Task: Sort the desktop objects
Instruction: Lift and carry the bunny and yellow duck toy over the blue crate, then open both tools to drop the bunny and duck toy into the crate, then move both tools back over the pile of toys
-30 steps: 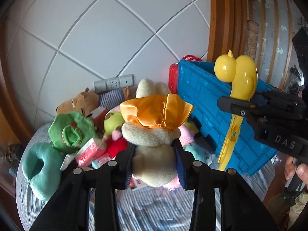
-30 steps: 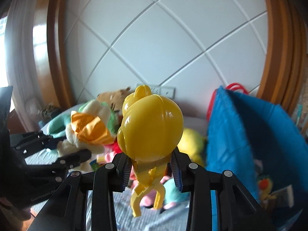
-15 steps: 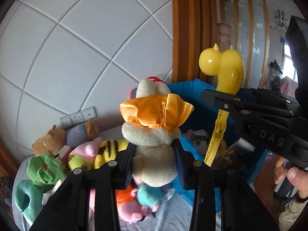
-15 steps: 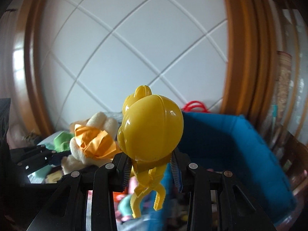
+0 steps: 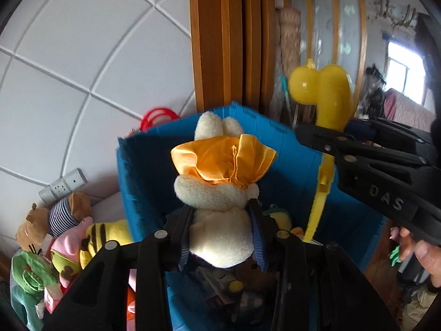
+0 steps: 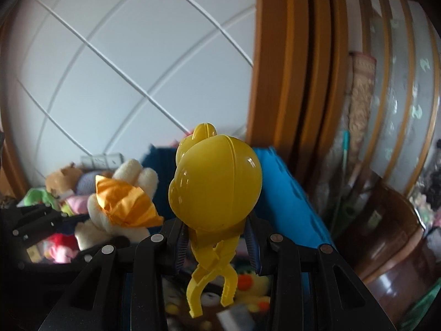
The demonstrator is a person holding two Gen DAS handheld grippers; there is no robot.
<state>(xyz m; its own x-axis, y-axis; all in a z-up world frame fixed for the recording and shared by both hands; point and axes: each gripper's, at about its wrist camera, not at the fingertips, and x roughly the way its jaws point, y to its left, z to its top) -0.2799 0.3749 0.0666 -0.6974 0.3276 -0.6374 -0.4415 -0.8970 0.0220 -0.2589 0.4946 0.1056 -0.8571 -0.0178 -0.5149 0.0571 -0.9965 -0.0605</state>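
My left gripper (image 5: 220, 237) is shut on a cream plush rabbit (image 5: 220, 193) with an orange cloth hat, held above the open blue storage bin (image 5: 143, 171). My right gripper (image 6: 217, 245) is shut on a yellow plastic duck-shaped tongs toy (image 6: 217, 187), also over the blue bin (image 6: 286, 193). The duck toy (image 5: 325, 96) and the right gripper show at the right of the left wrist view. The rabbit (image 6: 124, 207) shows at the left of the right wrist view.
Several plush toys (image 5: 69, 237) lie piled left of the bin by a wall socket strip (image 5: 62, 186). More toys (image 5: 234, 284) lie inside the bin. Wooden frame (image 5: 220, 41) and a glass screen stand behind. A brown wooden surface (image 6: 386, 234) is at right.
Both grippers have swung right with their toys, from over the plush pile to above the blue bin. Both grips are unchanged.
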